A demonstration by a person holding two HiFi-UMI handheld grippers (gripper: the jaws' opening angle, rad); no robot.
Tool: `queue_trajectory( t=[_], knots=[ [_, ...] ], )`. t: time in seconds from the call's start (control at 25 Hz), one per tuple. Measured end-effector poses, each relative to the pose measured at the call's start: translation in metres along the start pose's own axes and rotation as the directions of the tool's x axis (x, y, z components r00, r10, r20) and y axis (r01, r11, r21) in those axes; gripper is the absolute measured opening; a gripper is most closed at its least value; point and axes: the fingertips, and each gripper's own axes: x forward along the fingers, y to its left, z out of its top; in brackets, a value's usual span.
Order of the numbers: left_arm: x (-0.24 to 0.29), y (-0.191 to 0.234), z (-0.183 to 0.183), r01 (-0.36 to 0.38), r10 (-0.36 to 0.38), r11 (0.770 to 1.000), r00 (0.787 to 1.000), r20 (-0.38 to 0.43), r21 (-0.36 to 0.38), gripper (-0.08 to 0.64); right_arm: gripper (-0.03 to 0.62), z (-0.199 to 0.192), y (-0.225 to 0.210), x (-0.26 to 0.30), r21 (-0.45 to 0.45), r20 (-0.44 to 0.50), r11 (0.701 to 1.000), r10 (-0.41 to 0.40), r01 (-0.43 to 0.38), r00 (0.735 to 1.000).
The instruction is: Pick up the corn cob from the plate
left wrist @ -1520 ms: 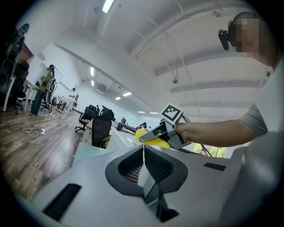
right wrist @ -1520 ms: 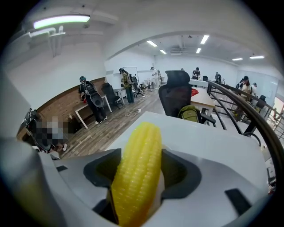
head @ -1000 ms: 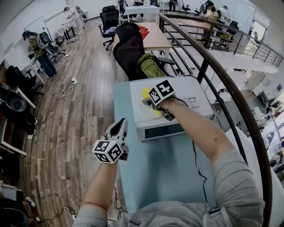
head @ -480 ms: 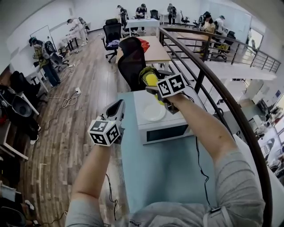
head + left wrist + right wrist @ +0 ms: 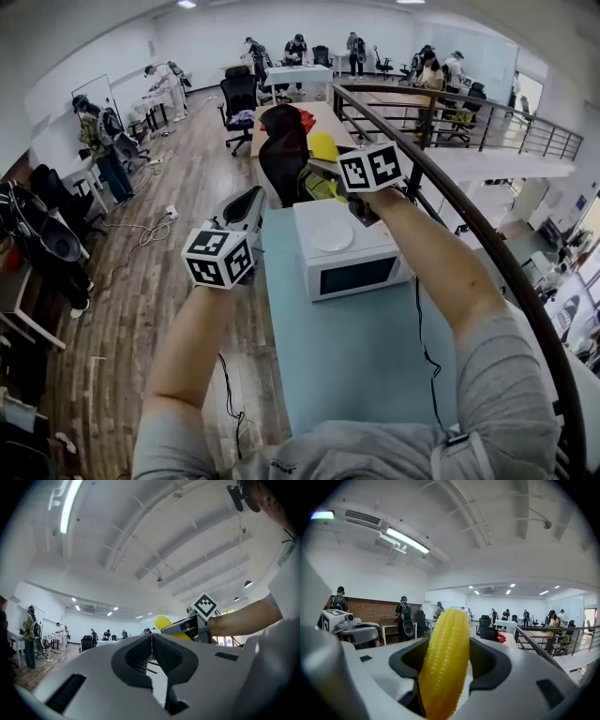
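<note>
My right gripper (image 5: 319,164) is raised high above the microwave, shut on a yellow corn cob (image 5: 323,146). In the right gripper view the corn cob (image 5: 445,663) stands nearly upright between the jaws, with the pads pressing its sides. Below it, the white plate (image 5: 331,234) lies bare on top of the white microwave (image 5: 361,274). Left of the microwave and level with it, my left gripper (image 5: 249,202) hangs shut with nothing in it. The left gripper view shows its own jaws (image 5: 151,641) meeting, and past them the corn cob (image 5: 163,622) in the other gripper.
The microwave stands on a pale blue table (image 5: 356,356), where a black cable (image 5: 424,328) also runs. A dark railing (image 5: 469,202) curves along the right. A black office chair (image 5: 284,150) with a green bag stands behind the table. Wooden floor lies to the left. Several people are at far desks.
Both grippers have risen. The right one lifted the corn cob off the plate and well above the microwave; the plate is now bare. The left gripper stayed shut.
</note>
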Motion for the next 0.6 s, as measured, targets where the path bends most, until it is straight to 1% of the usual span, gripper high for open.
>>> queue_trajectory(
  t=[0.16, 0.32, 0.44, 0.6],
  knots=[
    [-0.026, -0.009, 0.037, 0.027, -0.027, 0.999, 1.000, 0.015, 0.019, 0.023, 0.276, 0.034, 0.029, -0.032, -0.021, 0.069, 1.000, -0.020, 0.021, 0.997],
    [-0.050, -0.020, 0.080, 0.034, -0.037, 0.998, 0.998, 0.049, 0.052, 0.023, 0.276, 0.065, 0.056, -0.068, -0.047, 0.128, 0.998, -0.026, 0.032, 0.991],
    [-0.068, -0.038, 0.102, 0.028, -0.032, 0.998, 0.997, 0.071, 0.063, 0.023, 0.277, 0.077, 0.074, -0.098, -0.065, 0.166, 0.998, -0.001, 0.012, 0.986],
    [-0.083, -0.079, 0.121, 0.005, -0.013, 0.996, 0.997, 0.081, 0.087, 0.023, 0.276, 0.082, 0.085, -0.147, -0.103, 0.199, 0.995, 0.033, -0.012, 0.979]
  ],
)
